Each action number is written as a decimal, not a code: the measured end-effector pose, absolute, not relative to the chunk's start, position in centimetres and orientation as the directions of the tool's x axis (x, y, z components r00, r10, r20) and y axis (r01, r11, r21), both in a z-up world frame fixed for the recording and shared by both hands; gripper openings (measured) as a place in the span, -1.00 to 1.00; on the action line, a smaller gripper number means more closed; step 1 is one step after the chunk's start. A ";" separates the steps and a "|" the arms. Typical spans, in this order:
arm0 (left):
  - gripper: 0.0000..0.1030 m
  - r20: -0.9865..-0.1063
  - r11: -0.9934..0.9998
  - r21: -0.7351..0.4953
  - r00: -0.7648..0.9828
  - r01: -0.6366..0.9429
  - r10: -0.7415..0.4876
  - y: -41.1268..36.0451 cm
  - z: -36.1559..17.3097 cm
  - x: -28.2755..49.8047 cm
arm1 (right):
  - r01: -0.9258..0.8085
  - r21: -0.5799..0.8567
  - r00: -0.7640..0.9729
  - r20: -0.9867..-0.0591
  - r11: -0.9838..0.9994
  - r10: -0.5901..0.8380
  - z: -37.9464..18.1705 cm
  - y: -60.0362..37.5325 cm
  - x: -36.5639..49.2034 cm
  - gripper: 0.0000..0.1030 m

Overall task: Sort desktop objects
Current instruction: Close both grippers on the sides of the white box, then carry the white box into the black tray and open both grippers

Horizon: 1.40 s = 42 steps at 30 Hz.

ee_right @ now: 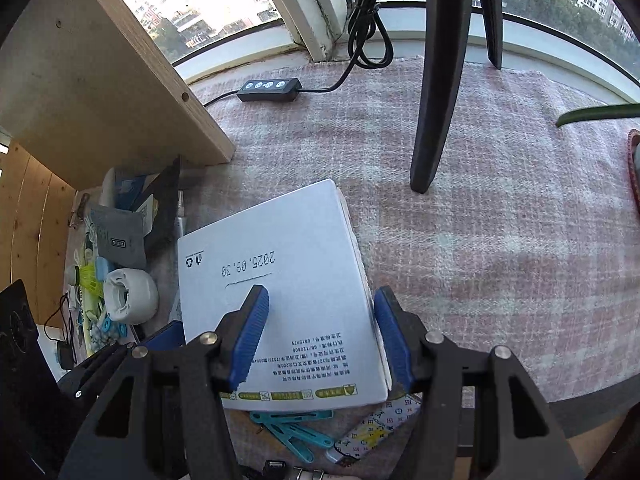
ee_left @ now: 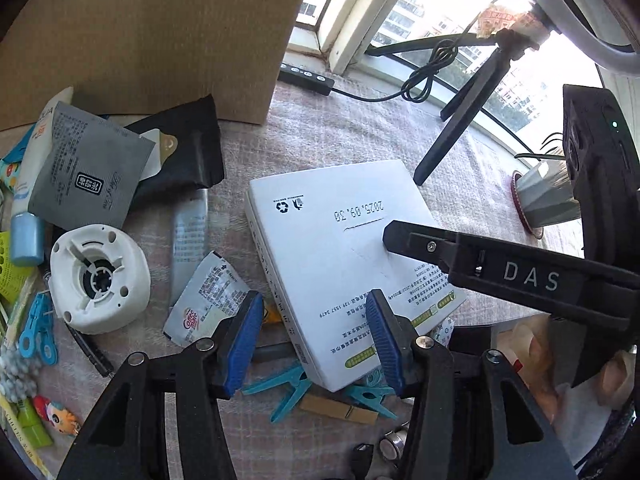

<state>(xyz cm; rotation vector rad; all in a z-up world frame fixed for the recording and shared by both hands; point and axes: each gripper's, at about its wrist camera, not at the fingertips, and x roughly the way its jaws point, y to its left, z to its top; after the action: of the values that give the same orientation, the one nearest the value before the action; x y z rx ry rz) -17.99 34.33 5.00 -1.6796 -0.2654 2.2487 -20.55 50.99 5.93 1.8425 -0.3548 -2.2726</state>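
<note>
Cloth (ee_right: 500,220), pinkish and checked, covers the desk, which stands against a curved window (ee_right: 224,8) with apartment blocks outside. A cable with a black switch box (ee_right: 269,89) runs along the sill side, and black tripod legs (ee_right: 436,80) stand on the cloth.

The white box (ee_right: 280,300), printed 2025.09.30, lies flat in the middle. The right claw (ee_right: 320,336) is spread wide across the box's right edge, one blue pad on the top face, the other just past the side. The left claw (ee_left: 316,340) is also spread, straddling the box's near left corner (ee_left: 320,264).

The left wrist view alone shows the right claw's black finger (ee_left: 416,240) resting on the box top, a white round plastic part (ee_left: 100,280), sachets (ee_left: 200,300) and blue clothespegs (ee_left: 288,388). The right wrist view shows a wooden panel (ee_right: 100,92) at the left.
</note>
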 end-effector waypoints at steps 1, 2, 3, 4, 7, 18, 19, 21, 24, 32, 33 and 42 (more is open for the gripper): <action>-0.07 -0.896 -0.931 -0.333 -0.258 -0.149 0.362 34.5 5.1 -18.0 | 0.001 0.305 -0.206 -0.932 -0.952 -0.299 6.0 50.9 -20.5 0.06; -0.11 -0.896 -0.931 -0.332 -0.257 -0.154 0.362 34.7 5.2 -18.0 | 0.003 0.307 -0.204 -0.931 -0.952 -0.301 6.0 50.8 -20.5 0.05; -0.11 -0.899 -0.934 -0.321 -0.259 -0.156 0.352 34.7 5.2 -18.0 | 0.005 0.305 -0.203 -0.932 -0.952 -0.299 6.1 50.6 -20.3 0.05; -0.11 -0.900 -0.935 -0.318 -0.262 -0.157 0.349 34.7 5.2 -17.9 | 0.007 0.303 -0.203 -0.933 -0.953 -0.298 6.2 50.5 -20.2 0.05; -0.11 -0.893 -0.931 -0.332 -0.268 -0.150 0.361 34.1 5.5 -17.8 | 0.006 0.310 -0.204 -0.930 -0.951 -0.304 6.7 50.2 -19.7 0.05; -0.14 -0.857 -0.924 -0.334 -0.350 -0.185 0.379 33.3 10.6 -14.7 | 0.034 0.338 -0.282 -0.899 -0.940 -0.334 11.6 50.2 -15.9 0.04; -0.14 -0.852 -0.921 -0.337 -0.354 -0.195 0.386 33.5 11.2 -14.2 | 0.035 0.338 -0.291 -0.897 -0.940 -0.334 12.2 50.5 -15.4 0.04; -0.14 -0.844 -0.915 -0.336 -0.361 -0.222 0.397 34.3 12.2 -13.2 | 0.030 0.339 -0.310 -0.891 -0.940 -0.331 13.2 51.3 -14.2 0.04; -0.14 -0.833 -0.904 -0.337 -0.364 -0.264 0.417 36.1 13.2 -11.5 | 0.018 0.326 -0.341 -0.887 -0.945 -0.312 14.6 53.0 -12.1 0.04; -0.14 -0.824 -0.844 -0.341 -0.301 -0.415 0.481 43.2 14.1 -6.8 | -0.088 0.307 -0.380 -0.890 -0.948 -0.253 16.0 60.3 -5.2 0.04; -0.14 -0.825 -0.834 -0.343 -0.287 -0.432 0.487 44.2 14.0 -6.4 | -0.108 0.306 -0.380 -0.892 -0.946 -0.245 15.9 61.5 -4.4 0.04; -0.14 -0.834 -0.745 -0.330 -0.191 -0.580 0.518 53.4 14.4 -2.3 | -0.269 0.283 -0.398 -0.903 -0.921 -0.161 15.9 70.5 1.7 0.04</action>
<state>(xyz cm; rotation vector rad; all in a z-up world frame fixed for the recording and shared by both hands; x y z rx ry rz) -2.34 53.44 14.43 -1.3615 0.0755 1.9919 1.67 70.49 15.90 1.7570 -0.6304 -2.6086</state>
